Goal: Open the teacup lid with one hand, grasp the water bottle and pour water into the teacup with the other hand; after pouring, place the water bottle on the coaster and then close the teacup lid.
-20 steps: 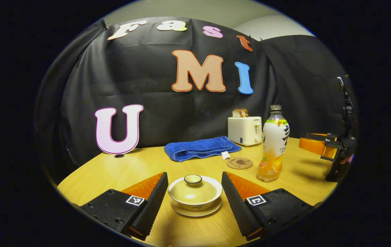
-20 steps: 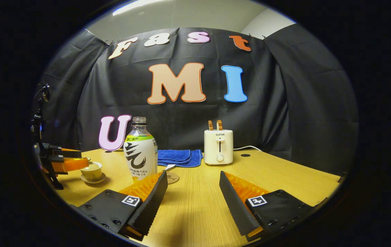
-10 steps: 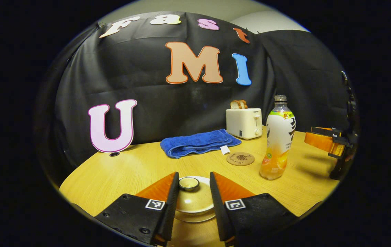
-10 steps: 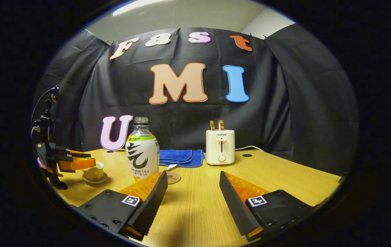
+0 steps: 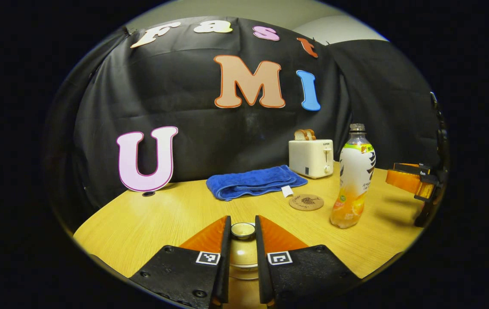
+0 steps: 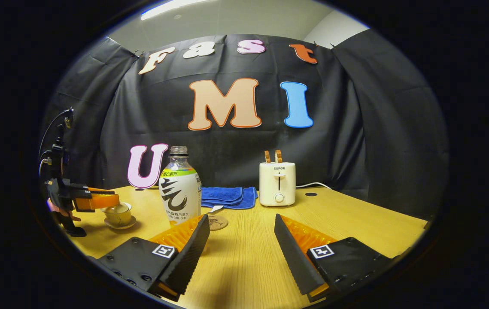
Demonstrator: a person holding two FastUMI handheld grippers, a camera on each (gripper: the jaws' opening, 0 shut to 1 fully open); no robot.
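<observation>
Left gripper view, from left to right: the wooden table (image 5: pixel 150 223) runs across the lower half, and at bottom centre the left gripper (image 5: pixel 243 231) has its two fingers drawn in close on either side of the small knob of the teacup lid (image 5: pixel 243 230). The knob sits right between the fingertips, and they appear to pinch it. The lid lies on the teacup (image 5: pixel 243 257), seen in the narrow gap between the fingers. Beyond it a folded blue towel (image 5: pixel 255 182) lies near the booth wall, with the round coaster (image 5: pixel 306 202) in front of its right end. A white toaster (image 5: pixel 311 158) holding bread stands behind them. Right of the coaster the water bottle (image 5: pixel 353 180) stands upright on the table, apart from the coaster. Farthest right, the right gripper (image 5: pixel 414 182) hangs above the table edge.

Right gripper view, left to right: the left gripper sits over the teacup (image 6: pixel 117 214) on its saucer (image 6: pixel 119 224). Next come the upright water bottle, the coaster just beside its base, the towel, then the toaster. At the bottom the right gripper (image 6: pixel 241 231) has its fingers spread wide, with bare table between them.
</observation>
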